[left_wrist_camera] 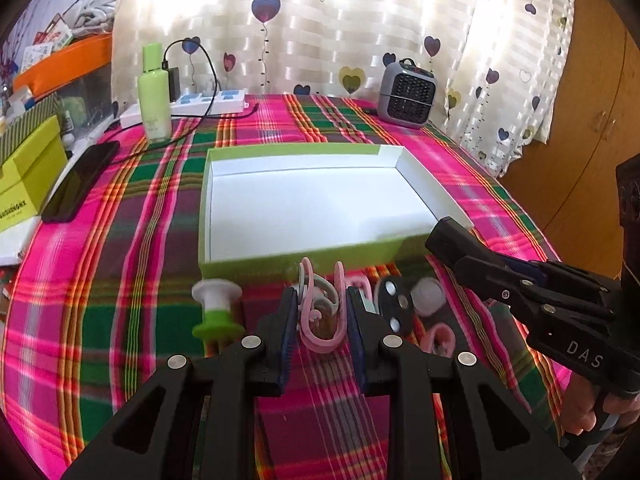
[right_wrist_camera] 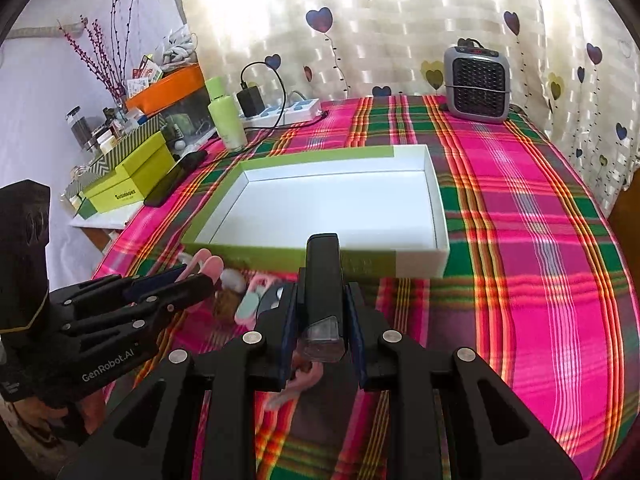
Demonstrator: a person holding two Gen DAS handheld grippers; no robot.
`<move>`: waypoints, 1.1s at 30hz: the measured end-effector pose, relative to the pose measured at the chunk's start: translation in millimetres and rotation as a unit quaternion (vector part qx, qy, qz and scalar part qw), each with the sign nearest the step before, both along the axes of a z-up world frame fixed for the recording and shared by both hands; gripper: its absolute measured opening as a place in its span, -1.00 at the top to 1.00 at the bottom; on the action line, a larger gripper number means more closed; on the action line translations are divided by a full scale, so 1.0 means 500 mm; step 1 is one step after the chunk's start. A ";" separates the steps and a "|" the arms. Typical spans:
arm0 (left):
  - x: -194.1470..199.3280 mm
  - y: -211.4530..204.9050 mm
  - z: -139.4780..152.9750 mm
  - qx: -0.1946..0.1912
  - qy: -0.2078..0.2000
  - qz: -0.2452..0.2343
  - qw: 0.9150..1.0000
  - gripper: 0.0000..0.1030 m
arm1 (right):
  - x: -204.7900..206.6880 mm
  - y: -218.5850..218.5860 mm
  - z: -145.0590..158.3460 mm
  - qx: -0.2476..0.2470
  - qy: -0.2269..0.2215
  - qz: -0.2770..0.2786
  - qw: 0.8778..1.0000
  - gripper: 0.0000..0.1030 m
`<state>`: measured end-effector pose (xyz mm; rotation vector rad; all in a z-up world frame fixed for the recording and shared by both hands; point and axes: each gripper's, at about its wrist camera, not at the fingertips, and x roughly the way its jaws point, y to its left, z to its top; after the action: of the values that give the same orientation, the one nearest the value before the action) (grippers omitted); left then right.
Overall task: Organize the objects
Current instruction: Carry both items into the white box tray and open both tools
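A shallow green-and-white box (left_wrist_camera: 300,258) (right_wrist_camera: 280,260) lies empty on the plaid cloth. My left gripper (left_wrist_camera: 320,296) (right_wrist_camera: 188,280) is shut on a bundle of pink and white hooks (left_wrist_camera: 316,334) (right_wrist_camera: 208,266), just in front of the box's near wall. My right gripper (right_wrist_camera: 321,290) (left_wrist_camera: 480,260) is shut on a black oblong device (right_wrist_camera: 322,264) (left_wrist_camera: 448,236) with a clear end, its tip over the box's near right corner. On the cloth below lie a green-and-white spool (left_wrist_camera: 216,308), a black disc (left_wrist_camera: 394,300), a white cap (left_wrist_camera: 428,296) and a pink clip (left_wrist_camera: 440,338).
Behind the box stand a green bottle (left_wrist_camera: 154,92), a power strip (left_wrist_camera: 208,100) with a charger cable, and a small grey heater (left_wrist_camera: 408,94). A black phone (left_wrist_camera: 80,180) and stacked green boxes (left_wrist_camera: 28,168) crowd the left edge. A hand (left_wrist_camera: 600,416) holds the right gripper.
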<state>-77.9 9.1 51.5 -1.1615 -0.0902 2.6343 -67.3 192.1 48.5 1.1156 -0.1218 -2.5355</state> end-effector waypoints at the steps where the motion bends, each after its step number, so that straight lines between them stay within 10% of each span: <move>1: -0.008 -0.003 0.001 0.003 0.000 0.003 1.000 0.57 | -0.007 -0.002 0.000 -0.001 -0.001 0.002 1.000 0.53; 33: -0.228 -0.038 -0.027 -0.002 -0.026 0.019 0.999 0.57 | -0.245 -0.070 -0.048 -0.004 -0.053 0.013 0.998 0.53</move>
<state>-191.9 -10.1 37.8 -1.2419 -0.1184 2.6392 -189.6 157.1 24.4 1.2419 -0.1438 -2.4509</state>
